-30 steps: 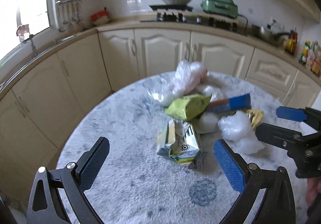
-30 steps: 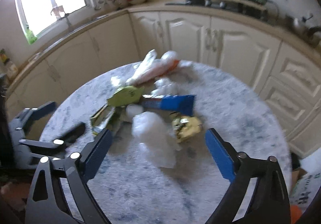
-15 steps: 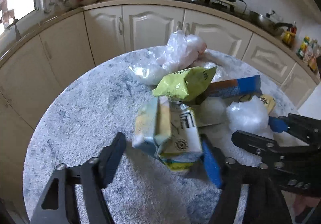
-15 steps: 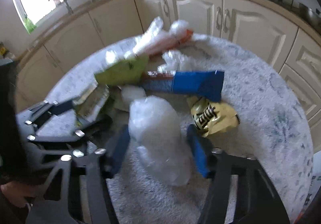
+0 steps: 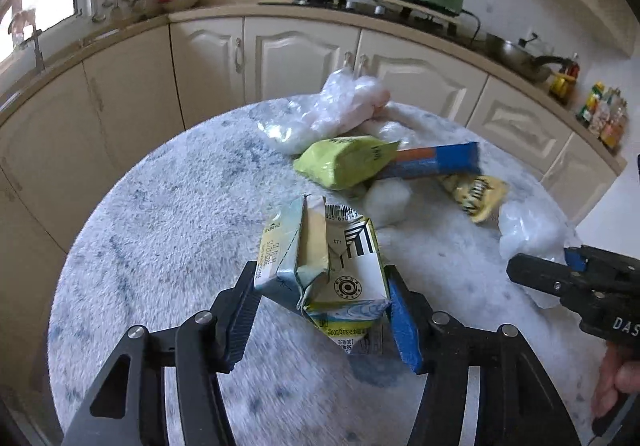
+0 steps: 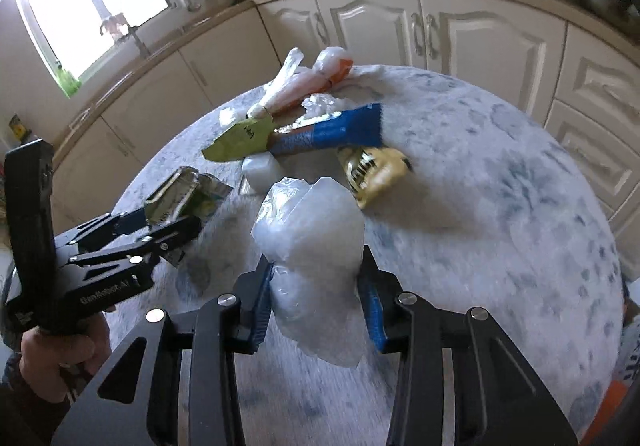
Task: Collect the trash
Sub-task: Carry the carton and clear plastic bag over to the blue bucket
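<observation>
Pinching a crushed carton [image 5: 324, 270], left tool [image 5: 322, 310]; right tool [image 6: 316, 294] squeezes a clear plastic bag [image 6: 316, 242].

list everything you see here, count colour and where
crushed drink carton: 1, pale blue and yellow, clamped in left tool
clear plastic bag: 1, whitish, clamped in right tool
green snack pouch: 1, lime, table middle
blue wrapper: 1, blue and orange, beside pouch
yellow wrapper: 1, yellow, right of pile
tied plastic bags: bundle, white and orange, far edge
round table: 1, grey-blue mottled
left tool: 1, black, blue pads
right tool: 1, black, blue pads
</observation>
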Tool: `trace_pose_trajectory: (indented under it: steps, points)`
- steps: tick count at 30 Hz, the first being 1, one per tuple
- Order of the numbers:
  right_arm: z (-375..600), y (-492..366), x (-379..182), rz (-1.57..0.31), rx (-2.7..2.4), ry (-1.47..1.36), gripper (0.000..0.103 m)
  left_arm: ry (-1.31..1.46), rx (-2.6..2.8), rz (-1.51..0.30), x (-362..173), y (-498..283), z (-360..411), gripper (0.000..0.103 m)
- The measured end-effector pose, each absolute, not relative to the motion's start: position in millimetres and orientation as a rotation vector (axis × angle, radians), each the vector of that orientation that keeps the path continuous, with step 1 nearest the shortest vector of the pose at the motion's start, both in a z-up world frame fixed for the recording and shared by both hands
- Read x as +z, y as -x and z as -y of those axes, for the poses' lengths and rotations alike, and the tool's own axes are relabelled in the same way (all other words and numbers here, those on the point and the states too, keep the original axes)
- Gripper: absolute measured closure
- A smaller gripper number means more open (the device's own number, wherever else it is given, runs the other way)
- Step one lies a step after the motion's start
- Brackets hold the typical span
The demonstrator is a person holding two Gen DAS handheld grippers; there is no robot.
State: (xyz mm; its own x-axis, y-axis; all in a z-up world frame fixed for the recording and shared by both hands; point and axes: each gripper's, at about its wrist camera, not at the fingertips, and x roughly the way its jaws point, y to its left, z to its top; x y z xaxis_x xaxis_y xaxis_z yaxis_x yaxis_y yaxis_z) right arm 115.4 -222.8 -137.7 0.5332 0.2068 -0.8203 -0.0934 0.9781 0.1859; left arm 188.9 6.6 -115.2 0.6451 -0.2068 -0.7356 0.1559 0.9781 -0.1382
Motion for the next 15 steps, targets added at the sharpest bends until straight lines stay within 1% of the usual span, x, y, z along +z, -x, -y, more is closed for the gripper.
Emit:
trace_pose_trajectory:
  steps: [9,15]
  points:
    - [256.5,-85.3,-115.6,-0.935,0.107,-0.178,0.064,0.071,-0.265,-0.776,-94.1,-158.8,20.3,0.048]
    - [293.5,-68.2,-93.9,-0.868,0.033,-0.231,0.064,0.040,-0.339,-0.717,-74.1,-145.0,54.5,0.048]
